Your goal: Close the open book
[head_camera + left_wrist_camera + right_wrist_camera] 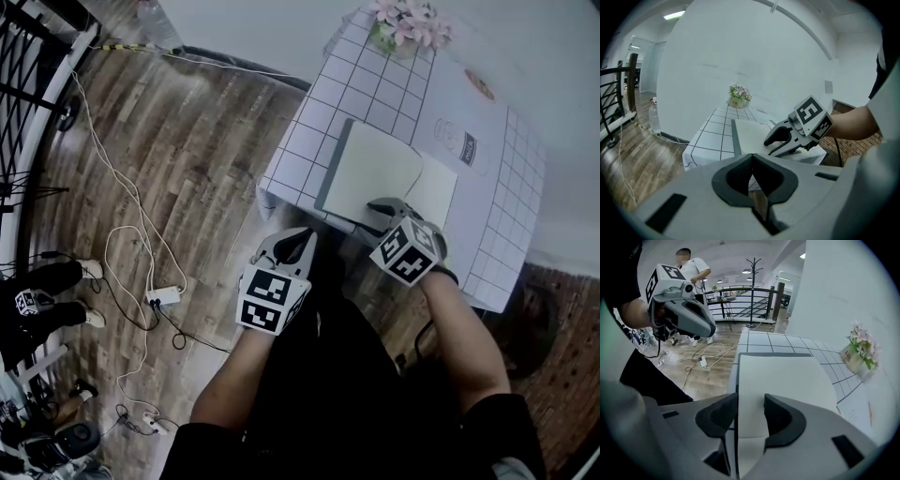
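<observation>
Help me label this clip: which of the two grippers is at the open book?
The right gripper: its open jaws sit over the book's near edge. The left gripper hangs short of the table, jaws together.

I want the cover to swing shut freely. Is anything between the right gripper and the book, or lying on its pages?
Nothing visible. The right gripper is at the book's near edge, fingers apart, and the pages are bare. The flowers stand at the table's far end, apart from it.
</observation>
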A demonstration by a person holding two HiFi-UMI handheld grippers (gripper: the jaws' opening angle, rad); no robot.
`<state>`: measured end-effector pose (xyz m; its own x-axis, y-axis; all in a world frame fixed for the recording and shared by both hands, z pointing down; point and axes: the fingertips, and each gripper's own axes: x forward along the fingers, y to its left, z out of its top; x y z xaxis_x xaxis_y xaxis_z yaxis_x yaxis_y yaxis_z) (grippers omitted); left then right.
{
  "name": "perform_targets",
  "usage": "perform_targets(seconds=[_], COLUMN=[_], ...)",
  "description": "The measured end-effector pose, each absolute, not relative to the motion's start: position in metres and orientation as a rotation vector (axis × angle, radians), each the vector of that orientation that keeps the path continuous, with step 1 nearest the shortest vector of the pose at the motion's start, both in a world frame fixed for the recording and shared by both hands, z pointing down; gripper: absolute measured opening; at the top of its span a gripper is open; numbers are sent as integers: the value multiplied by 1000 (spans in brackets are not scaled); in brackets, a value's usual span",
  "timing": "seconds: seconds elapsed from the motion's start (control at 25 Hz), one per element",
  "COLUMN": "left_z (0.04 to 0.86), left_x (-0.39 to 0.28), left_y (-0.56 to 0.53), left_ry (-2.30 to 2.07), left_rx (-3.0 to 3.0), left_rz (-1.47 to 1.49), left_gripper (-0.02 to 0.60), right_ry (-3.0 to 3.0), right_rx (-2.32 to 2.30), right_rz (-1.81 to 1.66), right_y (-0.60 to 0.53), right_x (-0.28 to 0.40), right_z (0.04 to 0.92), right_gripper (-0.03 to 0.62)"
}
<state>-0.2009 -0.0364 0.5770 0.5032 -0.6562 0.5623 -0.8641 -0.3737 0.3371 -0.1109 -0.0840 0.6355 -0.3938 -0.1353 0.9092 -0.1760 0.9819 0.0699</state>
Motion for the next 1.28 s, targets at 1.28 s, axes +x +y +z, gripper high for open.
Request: perform_targets(seconds=[1.28], left_z=[562], left_x=[-168], left_y=[-56], left_ry=[-1148], left_rx=[2175], left_rz=[487], left_gripper=[9], right_ry=[-2114], right_rx=[462], right_rz=[161], right_y=[-78], right_x=[-68], right_z=[581], right_gripper=[3])
